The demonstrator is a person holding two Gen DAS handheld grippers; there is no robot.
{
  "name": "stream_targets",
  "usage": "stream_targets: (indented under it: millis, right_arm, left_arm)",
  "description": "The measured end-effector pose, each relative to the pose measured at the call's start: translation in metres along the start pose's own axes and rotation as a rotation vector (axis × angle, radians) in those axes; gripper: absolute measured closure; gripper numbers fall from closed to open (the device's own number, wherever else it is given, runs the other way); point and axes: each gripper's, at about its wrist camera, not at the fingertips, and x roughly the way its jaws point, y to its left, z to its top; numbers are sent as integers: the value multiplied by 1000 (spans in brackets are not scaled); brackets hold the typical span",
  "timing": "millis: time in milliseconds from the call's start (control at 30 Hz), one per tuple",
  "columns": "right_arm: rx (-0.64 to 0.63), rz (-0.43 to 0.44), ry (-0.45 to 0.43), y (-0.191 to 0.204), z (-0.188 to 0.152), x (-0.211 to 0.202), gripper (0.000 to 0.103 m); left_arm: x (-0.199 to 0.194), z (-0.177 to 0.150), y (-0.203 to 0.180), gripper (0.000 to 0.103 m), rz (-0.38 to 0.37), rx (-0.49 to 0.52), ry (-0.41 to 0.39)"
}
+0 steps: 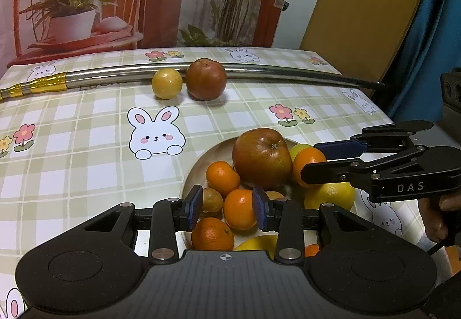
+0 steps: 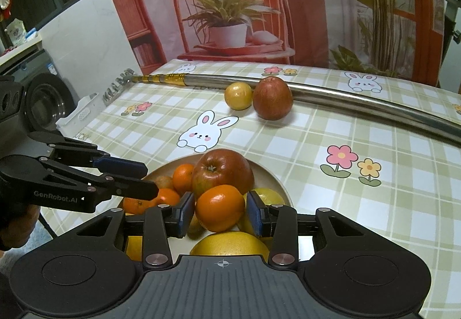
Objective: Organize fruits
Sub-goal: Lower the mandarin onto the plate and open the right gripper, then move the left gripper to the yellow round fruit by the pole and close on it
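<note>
A pale plate near the table's front holds a red apple, several oranges and yellow citrus. My left gripper is open over the plate, its pads either side of an orange. My right gripper is open, its pads flanking another orange without clear contact; it also shows in the left wrist view. A small yellow fruit and a reddish-brown fruit lie farther back.
A long steel pole with a gold handle lies across the table behind the two loose fruits. The checked cloth with rabbit prints covers the table. A washing machine stands left of the table.
</note>
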Motion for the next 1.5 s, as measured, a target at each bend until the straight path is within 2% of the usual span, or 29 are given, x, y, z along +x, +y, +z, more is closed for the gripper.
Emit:
stream_targets:
  millis: [367,667,1033,1267,1500]
  right_arm:
    - [-19,-19,-15,1,4,-4,66]
    - [9,-79,-81,-16,16,-20,66]
    - [38,-146,-160,-42,39,-25,66]
    - [31,-159,-180,-46,53,-14,66]
    - [51,-163,-209,-55,64,3,66]
  left_arm:
    - [-9,3,12,63,29,-62,-39]
    - [-24,15,39,64,54,-159,-96]
    - [-27,42,52,64,93,-147,-142]
    - [-4,67,50,63,78,-135,-165]
    - [46,94,53,63,53,-176,-153]
